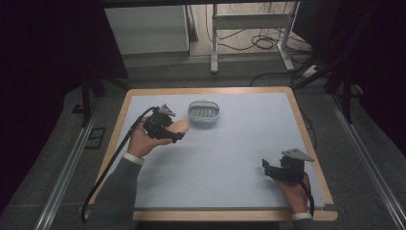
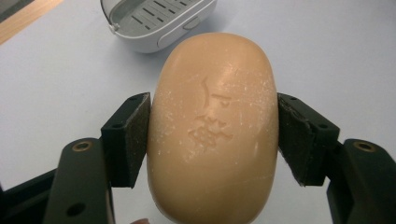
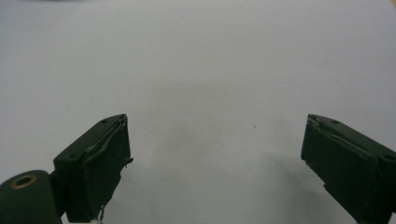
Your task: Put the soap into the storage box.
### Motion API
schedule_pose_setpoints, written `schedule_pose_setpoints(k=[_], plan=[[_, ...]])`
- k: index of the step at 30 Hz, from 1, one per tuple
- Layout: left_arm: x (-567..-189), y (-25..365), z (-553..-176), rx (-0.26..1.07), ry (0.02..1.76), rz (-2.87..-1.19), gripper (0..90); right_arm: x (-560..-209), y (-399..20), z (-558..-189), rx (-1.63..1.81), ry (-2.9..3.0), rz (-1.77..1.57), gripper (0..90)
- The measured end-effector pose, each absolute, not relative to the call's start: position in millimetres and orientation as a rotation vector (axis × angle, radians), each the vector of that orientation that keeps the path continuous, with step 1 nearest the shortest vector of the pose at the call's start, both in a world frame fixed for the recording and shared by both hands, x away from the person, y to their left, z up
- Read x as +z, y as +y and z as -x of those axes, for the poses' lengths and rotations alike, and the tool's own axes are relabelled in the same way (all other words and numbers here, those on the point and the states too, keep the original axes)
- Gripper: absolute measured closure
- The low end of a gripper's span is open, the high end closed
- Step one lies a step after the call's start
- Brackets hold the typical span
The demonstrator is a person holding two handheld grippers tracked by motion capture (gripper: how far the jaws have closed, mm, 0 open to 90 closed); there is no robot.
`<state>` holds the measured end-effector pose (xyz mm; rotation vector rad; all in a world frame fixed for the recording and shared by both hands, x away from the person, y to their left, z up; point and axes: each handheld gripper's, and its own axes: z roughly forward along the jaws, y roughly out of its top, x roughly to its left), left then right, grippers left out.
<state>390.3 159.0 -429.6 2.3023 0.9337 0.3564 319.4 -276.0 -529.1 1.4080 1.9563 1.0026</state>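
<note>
- Left gripper [image 1: 178, 130]: its two black jaws are clamped on the long sides of an oval, peach-coloured bar of soap [image 1: 180, 127], held just beside the near-left end of the white slotted plastic soap dish [image 1: 204, 112].
- Left gripper view: the soap [image 2: 214, 126] bears a stamped mark and pale scuffing, too small to read from the high view; the dish [image 2: 156, 18] lies beyond it, apart from it.
- Right gripper [image 1: 266, 167]: jaws wide apart, well away from the dish near the front right of the pale blue mat [image 1: 230, 148].
- Right gripper view: bare mat [image 3: 201, 70] between the jaws.
</note>
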Motion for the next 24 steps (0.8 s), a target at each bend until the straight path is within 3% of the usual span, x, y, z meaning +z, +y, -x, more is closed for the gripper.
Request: schedule_pose_setpoints(k=[24], plan=[[-421.1, 142.6, -409.1, 0.37, 0.904, -2.317, 31.9, -529.1, -276.1, -319.5, 1.003, 1.957, -1.411, 8.2]])
